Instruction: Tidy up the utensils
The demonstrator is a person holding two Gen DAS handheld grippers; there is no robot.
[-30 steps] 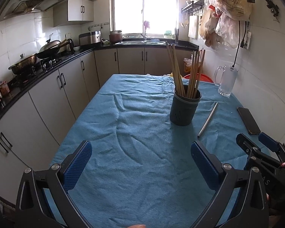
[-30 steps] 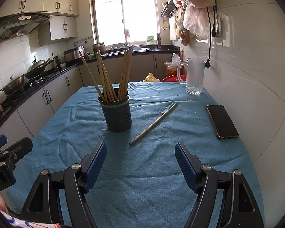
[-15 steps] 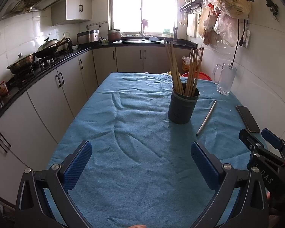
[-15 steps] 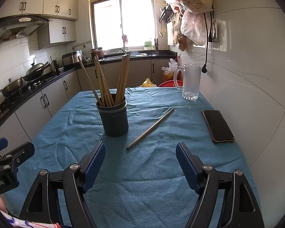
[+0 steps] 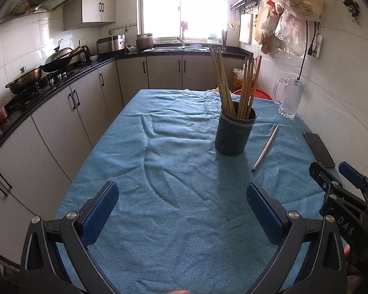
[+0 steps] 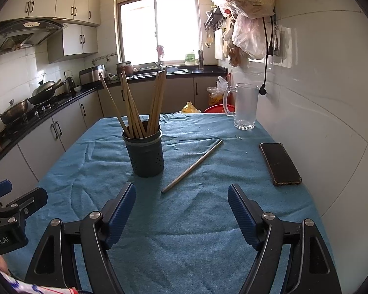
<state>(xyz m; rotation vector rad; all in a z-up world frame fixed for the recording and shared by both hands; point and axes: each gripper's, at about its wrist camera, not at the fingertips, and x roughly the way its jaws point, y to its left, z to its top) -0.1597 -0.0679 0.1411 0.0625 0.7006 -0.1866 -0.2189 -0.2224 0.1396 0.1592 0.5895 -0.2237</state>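
Nothing moved, phone (image 6: 280, 163) right of chopstick (image 6: 191, 167), mug (image 6: 245, 106) behind

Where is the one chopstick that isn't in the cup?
The loose chopstick lies flat on the blue cloth, just right of the dark cup in the right wrist view, between it and the phone.

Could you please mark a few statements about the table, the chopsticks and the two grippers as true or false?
1. The dark holder stands upright with several chopsticks in it. True.
2. One loose chopstick lies on the blue cloth beside the holder. True.
3. The right gripper is clamped on that chopstick. False: its jaws stand open, with nothing between them.
4. The phone lies between the holder and the loose chopstick. False: it lies on the chopstick's far side, near the wall.
5. The left gripper is open and empty. True.
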